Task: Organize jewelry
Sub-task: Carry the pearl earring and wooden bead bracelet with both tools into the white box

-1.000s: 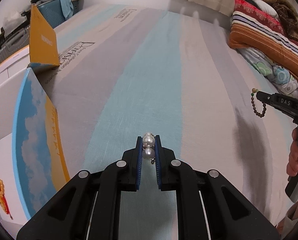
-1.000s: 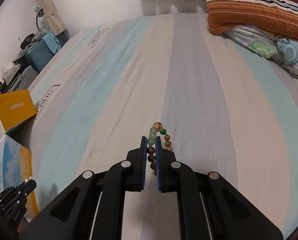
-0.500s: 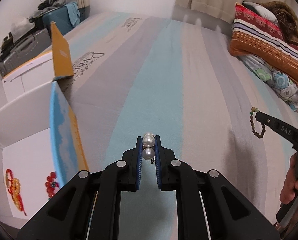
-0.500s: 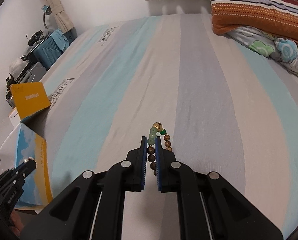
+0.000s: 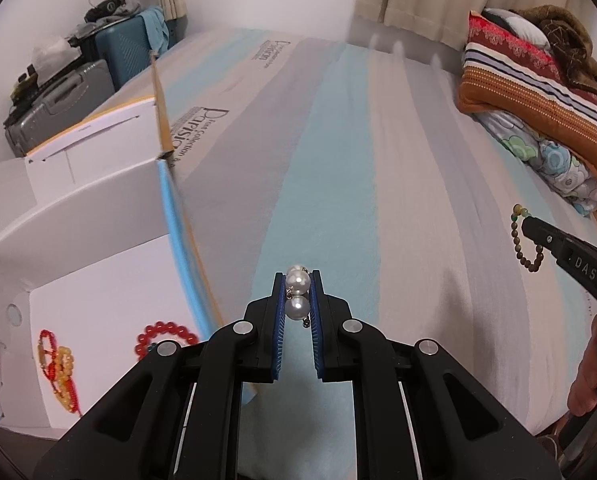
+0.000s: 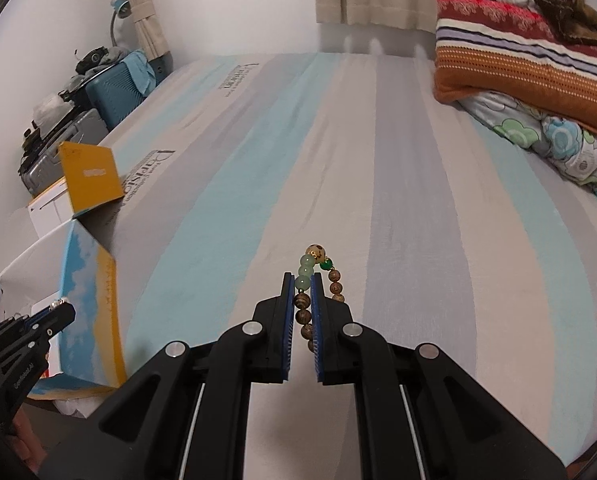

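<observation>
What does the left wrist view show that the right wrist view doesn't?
Only left wrist: the box's white floor, with a red bracelet and a red-and-yellow piece lying in it, and the pearls pinched in the left gripper.
Only right wrist: the box's blue-and-yellow outer wall.
Both: the striped bed, the suitcases, the folded blankets, and the bead bracelet in the right gripper.

Can't read the print on the bed sheet (image 5: pixel 410 184), too warped. Red bead bracelet (image 5: pixel 166 338) in the box (image 5: pixel 98 280) is partly behind my left hand-held gripper (image 5: pixel 298 294). Wood bead bracelet (image 6: pixel 318 280): lower loop hidden by right hand-held gripper (image 6: pixel 300 292) fingers. Box's near corner cut off at frame edge.
</observation>
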